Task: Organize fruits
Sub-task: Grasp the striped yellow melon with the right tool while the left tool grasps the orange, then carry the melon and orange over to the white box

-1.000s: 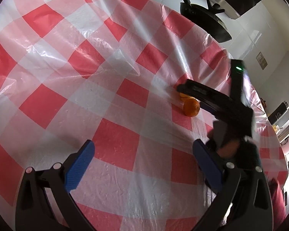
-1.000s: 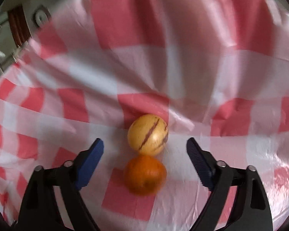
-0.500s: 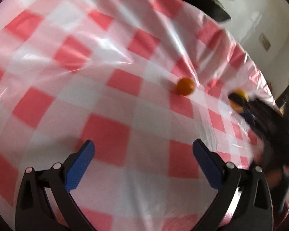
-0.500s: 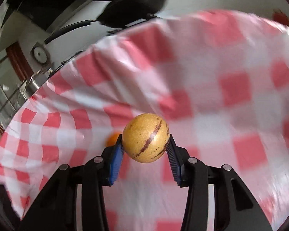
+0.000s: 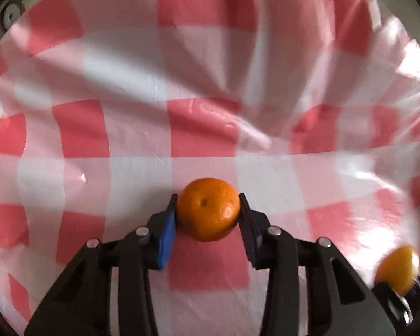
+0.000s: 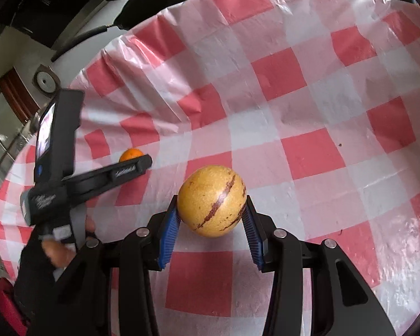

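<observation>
The bench under its glossy red-and-white checked plastic cloth [image 6: 316,151] is the largest thing here, wrinkled and slick-looking, so round fruit set down on it would probably roll. Next in size is the smooth yellow round melon-like fruit with dark purple streaks [image 6: 211,200], pinched across its middle between the blue pads of the right gripper [image 6: 211,215] at the centre of the right wrist view; I judge it firm-skinned, fairly heavy and slippery, best held at its widest girth as now. Smaller is the small orange mandarin with dimpled peel [image 5: 208,208], between the blue pads of the left gripper [image 5: 208,218], whose jaws are closing and already touch both flanks. It looks light and soft, so a gentle squeeze across its equator suits it. In the right wrist view, it sits at about 10 o'clock from the yellow fruit.
</observation>
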Demonstrator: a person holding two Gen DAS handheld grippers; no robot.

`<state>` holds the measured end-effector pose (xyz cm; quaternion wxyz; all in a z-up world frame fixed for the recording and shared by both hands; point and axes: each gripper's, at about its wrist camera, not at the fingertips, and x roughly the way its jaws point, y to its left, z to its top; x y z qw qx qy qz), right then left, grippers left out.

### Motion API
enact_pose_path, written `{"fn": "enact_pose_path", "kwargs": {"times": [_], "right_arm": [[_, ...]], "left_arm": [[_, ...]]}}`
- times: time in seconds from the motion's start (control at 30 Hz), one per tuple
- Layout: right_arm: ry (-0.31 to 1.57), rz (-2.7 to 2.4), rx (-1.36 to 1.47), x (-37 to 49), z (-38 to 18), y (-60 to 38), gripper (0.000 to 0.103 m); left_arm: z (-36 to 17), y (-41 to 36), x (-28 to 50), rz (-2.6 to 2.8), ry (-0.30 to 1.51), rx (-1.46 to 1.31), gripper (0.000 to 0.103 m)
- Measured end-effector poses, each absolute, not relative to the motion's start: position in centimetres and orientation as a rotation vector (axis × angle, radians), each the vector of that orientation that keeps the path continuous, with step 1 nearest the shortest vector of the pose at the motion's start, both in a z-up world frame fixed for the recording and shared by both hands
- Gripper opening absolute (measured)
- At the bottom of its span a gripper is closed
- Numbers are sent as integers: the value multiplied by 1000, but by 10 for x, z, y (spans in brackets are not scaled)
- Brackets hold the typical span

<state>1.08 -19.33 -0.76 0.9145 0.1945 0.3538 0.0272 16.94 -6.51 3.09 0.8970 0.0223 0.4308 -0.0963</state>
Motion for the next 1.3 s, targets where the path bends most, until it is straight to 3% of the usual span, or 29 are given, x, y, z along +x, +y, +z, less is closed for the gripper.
{"fn": "enact_pose_path", "kwargs": {"times": [0.43, 0.8, 1.3], "right_arm": [[752, 97, 344, -2, -1, -164, 44], [711, 308, 184, -106, 20, -82, 44], [710, 570, -21, -221, 12, 19, 44]], "left_arm": [[53, 3, 8, -167, 777, -78, 41], [45, 65, -125, -64, 799, -114, 41], [29, 132, -220, 55, 816, -163, 41]]}}
